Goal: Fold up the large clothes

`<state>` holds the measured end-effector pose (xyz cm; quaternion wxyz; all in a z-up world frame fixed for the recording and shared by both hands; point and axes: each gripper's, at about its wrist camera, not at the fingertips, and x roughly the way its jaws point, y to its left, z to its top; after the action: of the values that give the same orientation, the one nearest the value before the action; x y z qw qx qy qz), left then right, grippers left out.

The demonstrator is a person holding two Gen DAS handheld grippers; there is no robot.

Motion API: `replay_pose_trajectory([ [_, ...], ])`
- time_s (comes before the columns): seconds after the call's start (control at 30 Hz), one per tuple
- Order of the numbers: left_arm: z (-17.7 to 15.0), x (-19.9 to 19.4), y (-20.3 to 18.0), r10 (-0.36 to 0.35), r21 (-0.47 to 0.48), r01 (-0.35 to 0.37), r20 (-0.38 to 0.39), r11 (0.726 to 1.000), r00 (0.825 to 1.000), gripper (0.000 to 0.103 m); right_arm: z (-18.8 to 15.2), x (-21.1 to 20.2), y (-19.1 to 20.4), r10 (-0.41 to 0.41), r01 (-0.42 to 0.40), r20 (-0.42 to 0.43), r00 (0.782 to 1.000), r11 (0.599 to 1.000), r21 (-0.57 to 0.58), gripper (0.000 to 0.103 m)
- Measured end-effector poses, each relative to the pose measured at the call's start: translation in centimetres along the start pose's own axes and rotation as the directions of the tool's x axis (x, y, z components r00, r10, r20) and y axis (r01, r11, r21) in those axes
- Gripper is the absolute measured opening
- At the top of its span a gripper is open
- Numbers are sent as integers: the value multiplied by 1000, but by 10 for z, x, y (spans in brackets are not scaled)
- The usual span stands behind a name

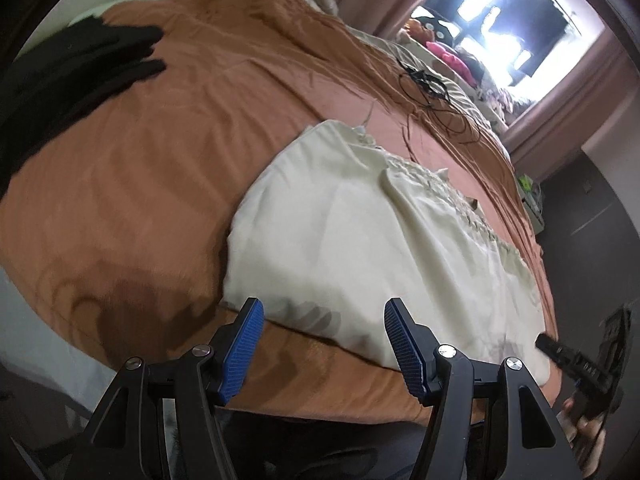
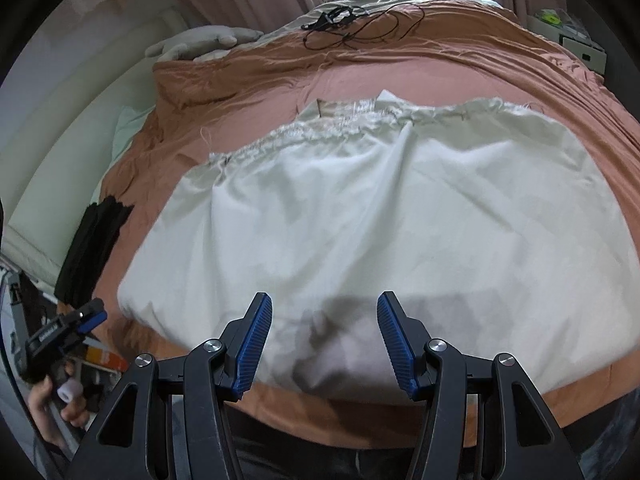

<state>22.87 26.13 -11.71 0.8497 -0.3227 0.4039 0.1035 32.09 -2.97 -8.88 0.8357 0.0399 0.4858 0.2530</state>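
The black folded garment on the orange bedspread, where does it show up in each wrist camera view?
Left wrist: black folded garment at the upper left, on the orange bedspread.
Right wrist: at the left edge, beside the cream garment.
Shared landmark: tangled black cable at the bed's far side.

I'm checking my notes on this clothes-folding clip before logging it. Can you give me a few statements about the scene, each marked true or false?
1. The cream garment lies on an orange-brown bedsheet. True.
2. The left gripper is shut on the garment. False: its jaws stand open, holding nothing.
3. A black garment lies apart from the cream one. True.
4. The right gripper has its jaws closed. False: they are open above the garment's near edge.
5. Black cables lie at the bed's far end. True.
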Motion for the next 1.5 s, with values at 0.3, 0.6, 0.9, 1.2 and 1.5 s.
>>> replay_pose_trajectory([
  [0.3,-5,24,28,-61,-100,56,-41,993,997,64,-38,24,13,-9,7,-35,999,999,-54,54],
  [0.6,0,49,46,-141,-209,119,-94,971,986,64,-42,41,10,-24,21,-52,998,998,-53,54],
  [0.9,-14,25,66,-202,-330,176,-46,928,978,64,-45,55,1,1,-3,-64,998,999,-36,54],
  [1.2,-14,51,72,-273,-440,222,-56,870,960,65,-51,52,-6,29,-29,-40,999,1000,-10,52],
  [1.5,-4,47,64,-171,-404,167,25,899,985,50,-48,34,3,1,-1,-29,1000,1000,-9,41],
])
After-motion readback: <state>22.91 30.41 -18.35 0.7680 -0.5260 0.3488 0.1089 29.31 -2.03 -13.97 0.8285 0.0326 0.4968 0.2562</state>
